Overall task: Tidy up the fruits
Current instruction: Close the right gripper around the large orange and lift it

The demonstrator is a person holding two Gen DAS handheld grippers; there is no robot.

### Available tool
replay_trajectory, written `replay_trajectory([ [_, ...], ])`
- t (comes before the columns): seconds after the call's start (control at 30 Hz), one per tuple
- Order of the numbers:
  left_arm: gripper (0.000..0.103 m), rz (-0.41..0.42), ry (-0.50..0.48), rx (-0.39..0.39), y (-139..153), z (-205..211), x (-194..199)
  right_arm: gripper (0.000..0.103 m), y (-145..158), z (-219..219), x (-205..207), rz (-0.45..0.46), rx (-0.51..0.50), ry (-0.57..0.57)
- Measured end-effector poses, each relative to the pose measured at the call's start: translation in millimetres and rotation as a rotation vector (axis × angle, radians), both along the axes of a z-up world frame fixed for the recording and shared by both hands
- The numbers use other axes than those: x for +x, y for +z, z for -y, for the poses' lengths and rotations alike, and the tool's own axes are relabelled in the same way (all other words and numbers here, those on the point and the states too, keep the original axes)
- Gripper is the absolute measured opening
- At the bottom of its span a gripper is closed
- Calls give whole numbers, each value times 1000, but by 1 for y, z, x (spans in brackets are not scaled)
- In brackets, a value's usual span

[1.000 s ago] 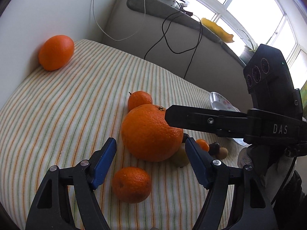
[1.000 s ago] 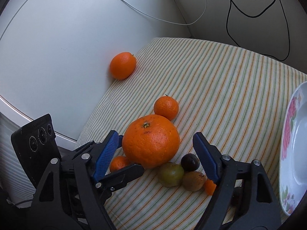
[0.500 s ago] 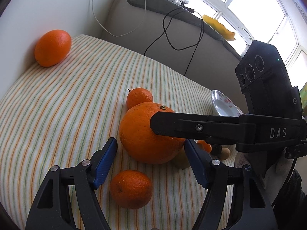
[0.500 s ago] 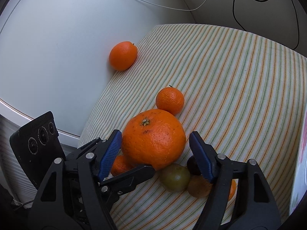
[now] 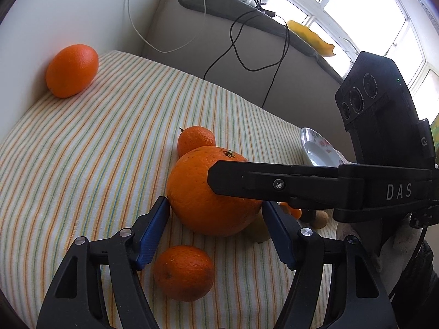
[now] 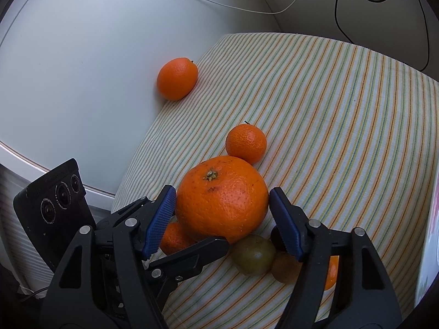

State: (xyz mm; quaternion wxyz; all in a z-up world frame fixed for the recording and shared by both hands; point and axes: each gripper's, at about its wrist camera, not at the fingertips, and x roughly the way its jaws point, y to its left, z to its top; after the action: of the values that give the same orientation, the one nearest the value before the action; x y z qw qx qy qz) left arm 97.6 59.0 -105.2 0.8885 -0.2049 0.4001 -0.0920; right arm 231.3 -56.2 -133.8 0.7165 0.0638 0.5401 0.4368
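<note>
A big orange sits mid-cloth on the striped tablecloth. My right gripper is open, its blue pads on either side of the big orange, close but apart from it. My left gripper is open just in front of the same orange, above a small mandarin. Another mandarin touches the big orange's far side. An oval orange lies by the wall. A green fruit and small dark and brown fruits lie beside the big orange.
A white flowered plate stands at the cloth's right edge. The white wall borders the cloth on the left. Cables hang over a grey backrest behind. The right gripper's finger crosses the left wrist view.
My right gripper has moved forward so its pads now flank the big orange. My left gripper has edged closer to the orange. The fruits have not moved.
</note>
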Motion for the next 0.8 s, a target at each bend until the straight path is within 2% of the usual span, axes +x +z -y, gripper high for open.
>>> replay_trajectory([
  [0.43, 69, 32, 8, 25, 9, 6, -4, 73, 11, 7, -3, 19, 24, -7],
  [0.8, 70, 82, -13, 51, 30, 24, -6, 73, 37, 40, -8, 54, 63, -27],
])
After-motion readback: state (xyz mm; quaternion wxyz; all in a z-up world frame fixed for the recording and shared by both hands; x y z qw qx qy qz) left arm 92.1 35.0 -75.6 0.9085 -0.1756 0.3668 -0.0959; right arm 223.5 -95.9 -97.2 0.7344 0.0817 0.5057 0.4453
